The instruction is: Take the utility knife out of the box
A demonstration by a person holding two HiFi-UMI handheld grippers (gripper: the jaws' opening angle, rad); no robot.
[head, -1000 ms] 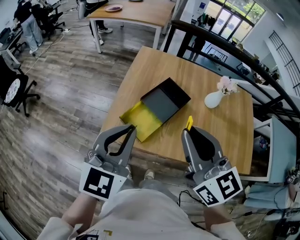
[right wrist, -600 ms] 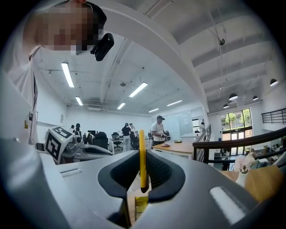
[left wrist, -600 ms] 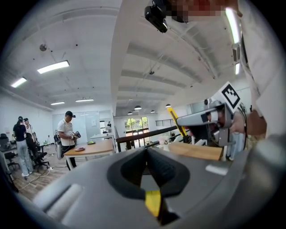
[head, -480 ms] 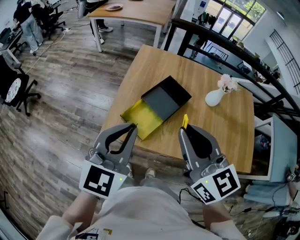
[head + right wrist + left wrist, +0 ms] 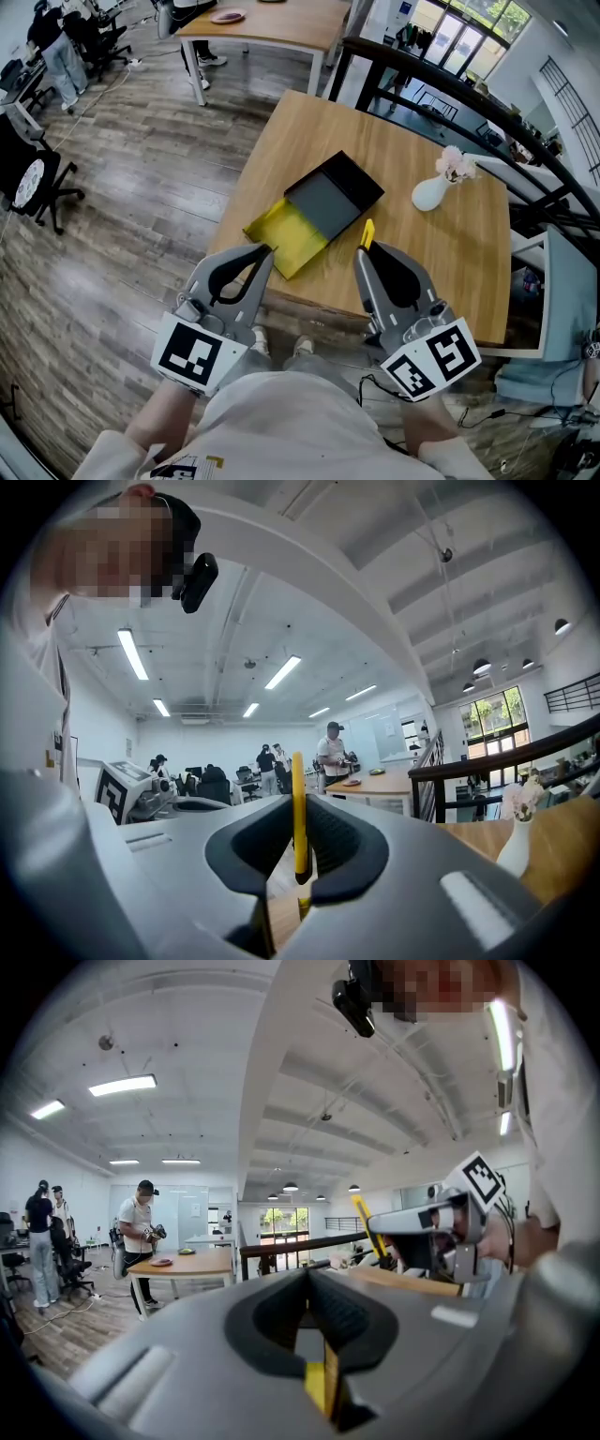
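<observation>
My right gripper (image 5: 365,249) is shut on a yellow utility knife (image 5: 367,232), held over the near edge of the wooden table (image 5: 441,272), with the knife's tip sticking out past the jaws. From the right gripper view, the knife (image 5: 298,808) stands edge-on between the pads. The box lies open just ahead and to the left: a black lid (image 5: 335,195) overlapping a yellow tray (image 5: 284,232). Beside that tray's near corner, my left gripper (image 5: 266,251) is shut with nothing in it. The left gripper view also catches the right gripper (image 5: 389,1232) and the knife (image 5: 365,1218).
A white vase with pale flowers (image 5: 433,192) stands on the table's right side. Black railings (image 5: 469,94) run behind the table. A second table (image 5: 272,23), an office chair (image 5: 28,178) and people (image 5: 52,37) are farther back on the wood floor.
Both grippers keep their places; the left one has rolled slightly. The knife stays in the right gripper's jaws.
</observation>
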